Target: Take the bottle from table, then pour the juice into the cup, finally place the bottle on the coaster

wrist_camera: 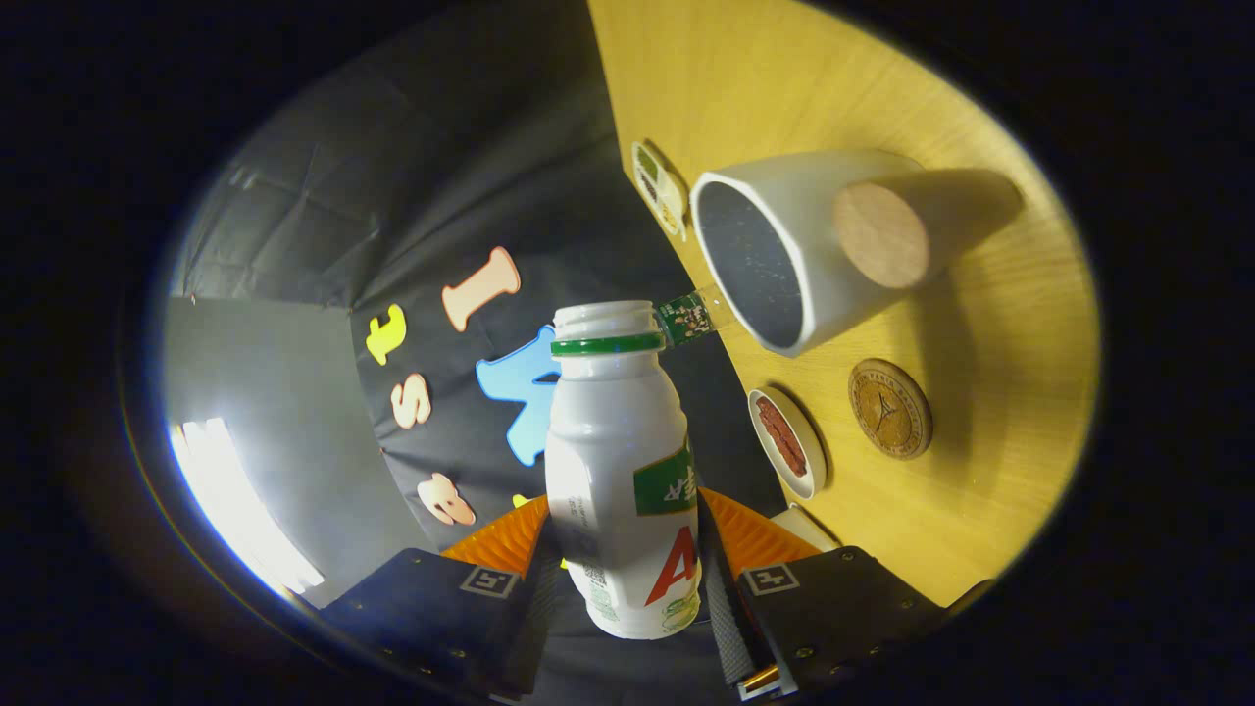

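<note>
Gripper: we see the gripper with its two fingers closed on the bottle, one pressing each side of the lower body.
Bottle: the bottle is white plastic with a green ring under an uncapped, threaded neck. It is held between the fingers, lifted off the table, its mouth close to the cup's rim.
Writing: we make out a large red letter "A" and a green band with white characters on the bottle; the small print beside them is too fine to read.
Cup: the cup is white with a dark inside and a round wooden knob on its side. It stands on the table beyond the bottle's mouth.
Coaster: the coaster is a round brown disc with an embossed emblem, lying on the table beside the cup.
Dishes: a small white dish holding something reddish-brown lies just beside the coaster; another small dish lies beyond the cup.
Table: the table is pale yellow wood.
</note>
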Demonstrator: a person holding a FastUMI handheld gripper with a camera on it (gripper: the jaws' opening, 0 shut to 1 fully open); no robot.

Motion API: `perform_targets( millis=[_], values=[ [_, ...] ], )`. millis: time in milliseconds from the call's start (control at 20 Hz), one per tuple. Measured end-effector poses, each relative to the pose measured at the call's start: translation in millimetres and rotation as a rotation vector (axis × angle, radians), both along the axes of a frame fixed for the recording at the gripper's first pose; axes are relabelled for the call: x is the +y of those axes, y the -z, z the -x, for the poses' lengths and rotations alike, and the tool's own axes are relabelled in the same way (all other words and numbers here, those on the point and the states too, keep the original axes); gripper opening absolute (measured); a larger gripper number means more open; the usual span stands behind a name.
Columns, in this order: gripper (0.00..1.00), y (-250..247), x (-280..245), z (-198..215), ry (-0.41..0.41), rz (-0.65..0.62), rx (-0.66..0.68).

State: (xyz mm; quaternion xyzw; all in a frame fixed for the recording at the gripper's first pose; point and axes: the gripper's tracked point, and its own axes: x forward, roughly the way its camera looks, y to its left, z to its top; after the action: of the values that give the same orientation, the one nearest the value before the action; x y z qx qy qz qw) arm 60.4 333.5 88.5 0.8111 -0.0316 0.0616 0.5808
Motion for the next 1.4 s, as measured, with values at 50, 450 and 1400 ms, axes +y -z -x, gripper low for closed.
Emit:
perform_targets(
  millis=[50, 450, 1400],
  values=[
    [0.68, -3, 1, -3, -0.002, 0.070, -0.002],
    [0.68, 35, 1, -9, -0.004, 0.550, 0.100],
    [0.68, 64, 4, -48, 0.062, 1.533, 0.174]
  ],
)
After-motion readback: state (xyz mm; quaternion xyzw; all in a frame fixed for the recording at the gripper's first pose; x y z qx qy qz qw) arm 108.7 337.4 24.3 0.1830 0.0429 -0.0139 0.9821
